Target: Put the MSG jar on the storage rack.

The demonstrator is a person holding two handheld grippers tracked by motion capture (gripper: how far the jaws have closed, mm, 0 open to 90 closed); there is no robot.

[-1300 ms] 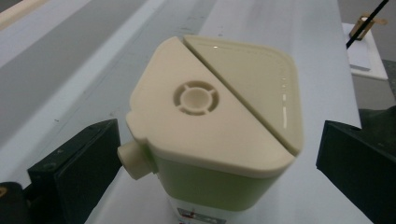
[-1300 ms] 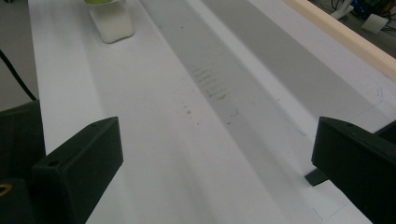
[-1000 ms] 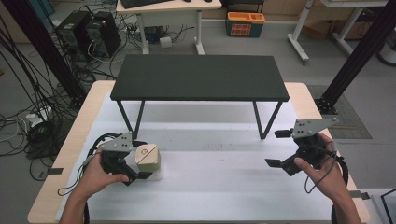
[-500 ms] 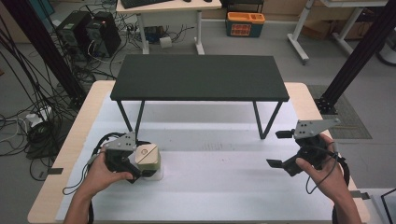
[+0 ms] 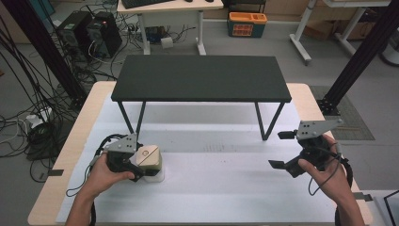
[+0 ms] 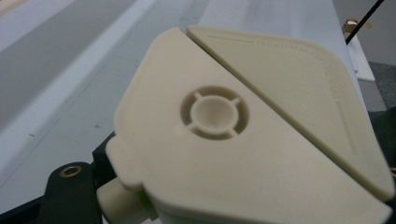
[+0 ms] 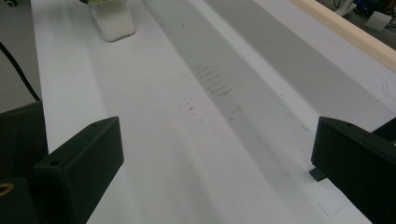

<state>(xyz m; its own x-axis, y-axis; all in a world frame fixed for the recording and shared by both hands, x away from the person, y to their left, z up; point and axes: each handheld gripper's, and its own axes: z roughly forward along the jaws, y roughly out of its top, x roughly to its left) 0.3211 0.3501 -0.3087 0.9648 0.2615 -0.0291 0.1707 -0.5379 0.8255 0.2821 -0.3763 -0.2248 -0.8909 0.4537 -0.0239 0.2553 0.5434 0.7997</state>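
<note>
1. While the person's left hand (image 5: 101,176) brings the left claw (image 5: 123,159) up against the cream-coloured, moulded plastic container with its flip-top lid (image 5: 149,161), the container sits on the white sheet covering the table (image 5: 235,188), at the near left, in front of the low black metal-legged shelf (image 5: 201,78).
2. From the left gripper view the lid (image 6: 243,130) looms close: a round moulded boss in the middle and a straight seam where the flap hinges.
3. Whether the left claw is clenched on the container cannot be told; one black jaw shows low beside it, the other is hidden.
4. Over on the right, the right claw (image 5: 288,148) is released, jaws spread wide over bare sheet, well apart from the container.
5. Handling, as a judgement: rigid, thin-walled plastic, likely light unless filled, and smooth enough to slip.
6. Best hold looks to be across the flat side walls below the lid, not on the hinged flap, which could pop open under a squeeze.
</note>
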